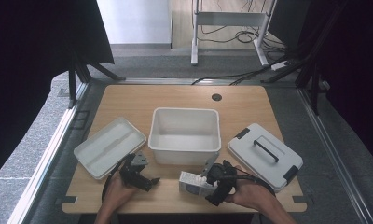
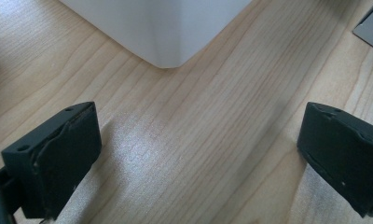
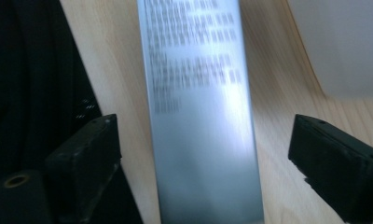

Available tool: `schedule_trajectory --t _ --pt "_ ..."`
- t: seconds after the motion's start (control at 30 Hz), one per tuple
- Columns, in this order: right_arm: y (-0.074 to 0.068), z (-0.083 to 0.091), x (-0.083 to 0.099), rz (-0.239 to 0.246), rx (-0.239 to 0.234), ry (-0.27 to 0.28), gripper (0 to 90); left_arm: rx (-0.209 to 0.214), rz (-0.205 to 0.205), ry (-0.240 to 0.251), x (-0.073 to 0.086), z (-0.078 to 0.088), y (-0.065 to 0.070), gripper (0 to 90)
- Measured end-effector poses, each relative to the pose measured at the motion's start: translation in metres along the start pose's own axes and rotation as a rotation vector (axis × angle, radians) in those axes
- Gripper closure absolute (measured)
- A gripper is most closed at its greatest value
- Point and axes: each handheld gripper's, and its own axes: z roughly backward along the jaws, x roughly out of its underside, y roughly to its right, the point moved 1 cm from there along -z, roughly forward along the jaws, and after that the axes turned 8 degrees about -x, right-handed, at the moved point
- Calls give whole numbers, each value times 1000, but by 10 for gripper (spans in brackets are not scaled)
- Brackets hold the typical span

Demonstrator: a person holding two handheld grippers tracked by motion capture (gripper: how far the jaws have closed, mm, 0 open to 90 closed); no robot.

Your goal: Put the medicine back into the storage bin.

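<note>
A small silver-grey carton (image 1: 192, 183) with blurred print lies on the wooden table (image 1: 175, 98) near its front edge. My right gripper (image 1: 207, 185) is at the carton's right end. In the right gripper view the carton (image 3: 201, 116) runs lengthwise between the jaws of this gripper (image 3: 205, 140), with a gap of bare wood on each side, so the jaws stand open around it. My left gripper (image 1: 149, 181) rests at the front left. In its own view this gripper (image 2: 198, 135) is wide open over bare wood, with nothing between its jaws.
A white open bin (image 1: 184, 154) stands mid-table, its corner (image 2: 166, 28) just ahead of the left gripper. A shallow white lid (image 1: 107, 147) lies at the left. A grey box with a black handle (image 1: 264, 154) sits at the right. The front edge is close.
</note>
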Motion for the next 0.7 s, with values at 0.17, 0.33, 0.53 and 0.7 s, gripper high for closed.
schedule_trajectory --t 0.17,0.33,0.53,0.7 --pt "-1 -14 -22 55 -1 -66 168 0 0 0 0 0 0 0" --pt "-4 -27 -36 100 -11 -151 279 0 -1 0 0 0 0 0" --pt "-2 -37 -42 108 -16 -227 375 0 0 0 0 0 0 0" --pt "1 -42 -42 106 -30 -275 452 0 0 0 0 0 0 0"
